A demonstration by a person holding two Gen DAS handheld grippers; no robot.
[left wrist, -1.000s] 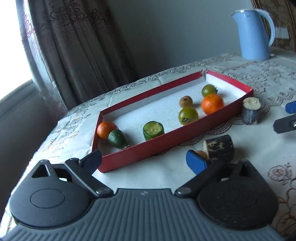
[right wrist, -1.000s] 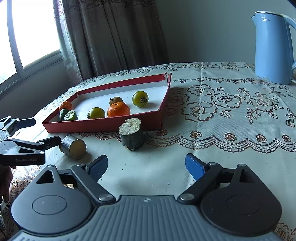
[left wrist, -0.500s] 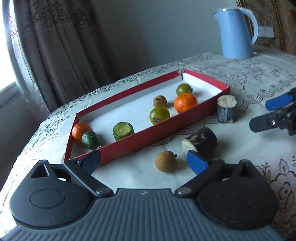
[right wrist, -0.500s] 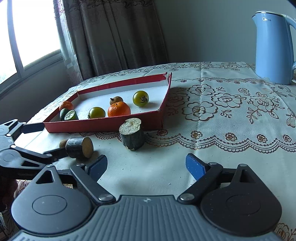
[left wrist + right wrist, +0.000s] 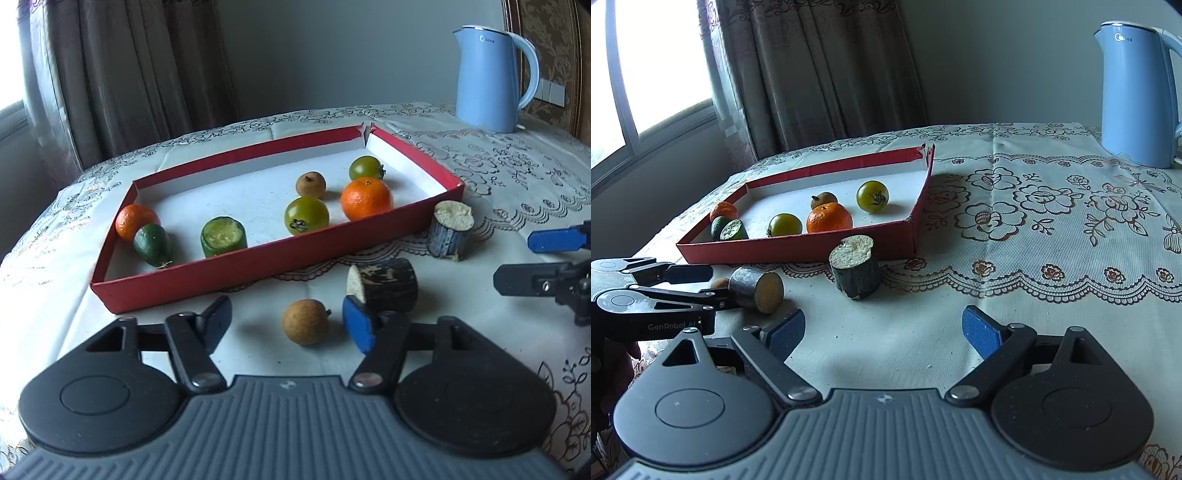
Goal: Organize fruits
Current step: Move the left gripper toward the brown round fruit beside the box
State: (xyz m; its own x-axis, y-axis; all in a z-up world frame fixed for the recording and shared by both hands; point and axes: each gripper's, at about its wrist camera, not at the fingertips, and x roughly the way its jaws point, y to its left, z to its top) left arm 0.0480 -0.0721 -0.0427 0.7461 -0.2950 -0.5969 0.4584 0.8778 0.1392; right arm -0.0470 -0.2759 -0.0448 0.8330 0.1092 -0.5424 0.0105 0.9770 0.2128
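brown longan on tablecloth, 7 fruits in red tray

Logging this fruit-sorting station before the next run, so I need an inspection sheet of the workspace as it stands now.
Surface: table under cream floral lace tablecloth.
Job's things: shallow red cardboard tray holding oranges, green tomatoes, cucumber pieces; round brown fruit and two dark cut stalk pieces outside it.
Clutter: nothing seen.
Grippers: left gripper closing around the brown fruit, pads not yet touching; right gripper open, empty.
Cables: nothing seen.
Surroundings: light blue electric kettle, brown curtain, window.
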